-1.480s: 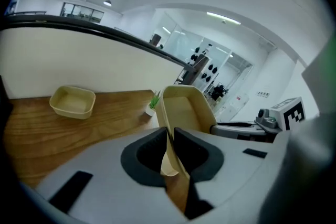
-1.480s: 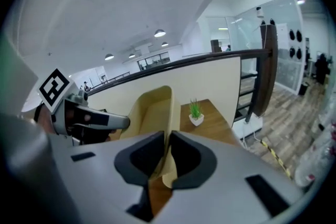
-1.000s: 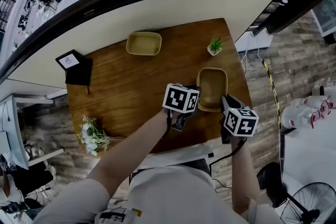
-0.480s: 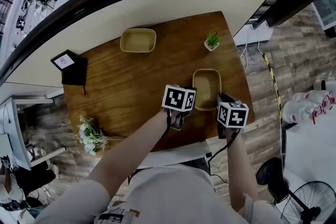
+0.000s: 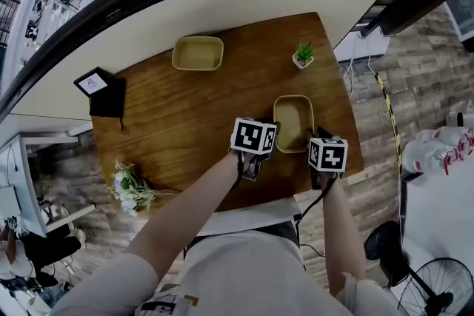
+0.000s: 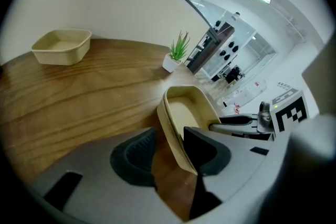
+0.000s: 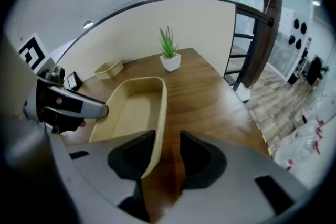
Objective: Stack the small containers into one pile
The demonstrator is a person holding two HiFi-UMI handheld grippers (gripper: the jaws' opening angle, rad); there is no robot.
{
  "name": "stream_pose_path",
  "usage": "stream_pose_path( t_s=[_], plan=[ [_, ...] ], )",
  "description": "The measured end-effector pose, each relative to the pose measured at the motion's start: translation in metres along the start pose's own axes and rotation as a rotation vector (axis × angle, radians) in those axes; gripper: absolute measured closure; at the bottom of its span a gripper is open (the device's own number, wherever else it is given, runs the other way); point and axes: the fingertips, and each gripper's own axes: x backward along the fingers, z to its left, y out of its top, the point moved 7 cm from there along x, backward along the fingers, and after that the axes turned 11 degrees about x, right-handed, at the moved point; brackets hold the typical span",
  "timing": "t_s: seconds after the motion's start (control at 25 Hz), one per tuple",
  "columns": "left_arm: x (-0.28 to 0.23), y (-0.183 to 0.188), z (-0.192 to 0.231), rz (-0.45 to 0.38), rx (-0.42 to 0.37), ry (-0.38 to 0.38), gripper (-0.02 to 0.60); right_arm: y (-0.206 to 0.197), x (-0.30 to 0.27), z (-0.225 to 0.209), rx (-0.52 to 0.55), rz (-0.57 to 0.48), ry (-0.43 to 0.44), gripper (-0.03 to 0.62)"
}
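Head view: the near container (image 5: 294, 122) was shown lowered onto the table (image 5: 178, 137). Its side walls were left loose between the just-opened jaws of the left gripper (image 6: 168, 150) and right gripper (image 7: 167, 150). The far container (image 5: 198, 53) was left well apart, so stacking was judged unfinished.

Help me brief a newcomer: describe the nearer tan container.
On the wooden table, find the potted plant at the far right corner. The tan container just in front of it is yours; the other container sits alone, back left.
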Motion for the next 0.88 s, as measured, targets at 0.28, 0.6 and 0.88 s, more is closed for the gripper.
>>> stream_pose_path(
  t_s=[0.28,0.6,0.88],
  plan=[
    [0.007,-0.003,0.004,-0.015,-0.053,0.007,0.374,-0.006,-0.007,0.004,-0.034,0.009,-0.019,0.451],
    [0.055,0.008,-0.004,-0.148,-0.11,-0.022,0.373,0.035,0.047,0.02,0.043,-0.147,-0.006,0.38],
    [0.14,0.031,0.005,-0.32,-0.175,0.003,0.371,0.093,0.112,0.052,0.131,-0.341,0.027,0.361]
  ],
)
